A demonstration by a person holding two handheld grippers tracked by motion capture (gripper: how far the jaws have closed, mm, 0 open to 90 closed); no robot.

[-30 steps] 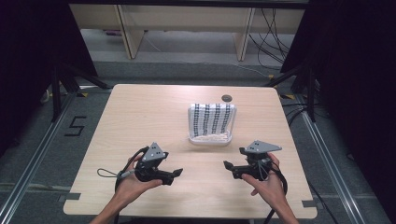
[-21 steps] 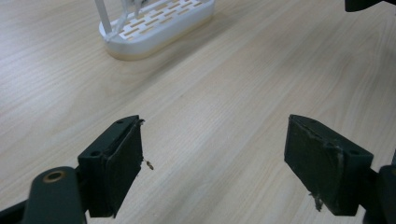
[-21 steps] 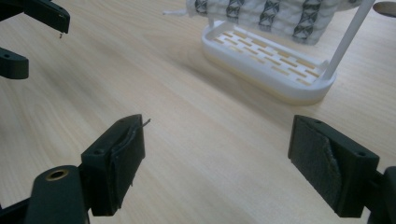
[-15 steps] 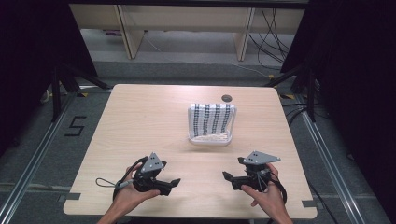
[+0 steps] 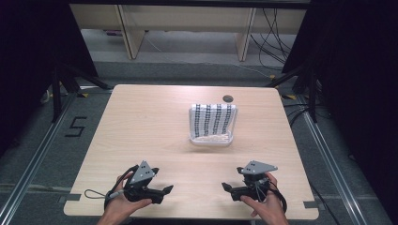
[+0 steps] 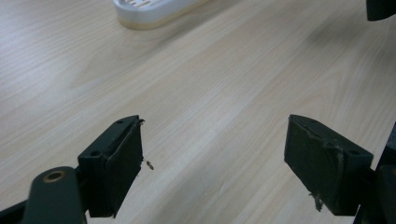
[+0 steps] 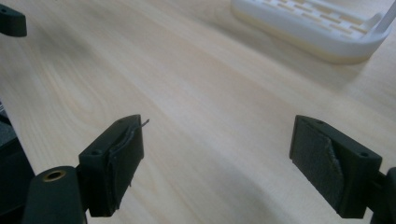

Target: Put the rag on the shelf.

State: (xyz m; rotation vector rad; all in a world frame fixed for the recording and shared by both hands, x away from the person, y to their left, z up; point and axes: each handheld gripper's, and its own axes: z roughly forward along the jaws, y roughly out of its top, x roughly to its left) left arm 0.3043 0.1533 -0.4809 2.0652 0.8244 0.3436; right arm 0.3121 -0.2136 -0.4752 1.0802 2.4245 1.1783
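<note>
both the left gripper (image 5: 165, 190) and right gripper (image 5: 226, 187) gape wide (holding nothing); a fast reach could shove the far white tray (image 5: 211, 139) away.

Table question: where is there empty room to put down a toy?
Most of the table is bare wood. The whole left side, beside the white slotted tray, is free, and so is the strip between the tray and the left gripper and right gripper. Only the tray's spot and the near edge by the hands are taken.
</note>
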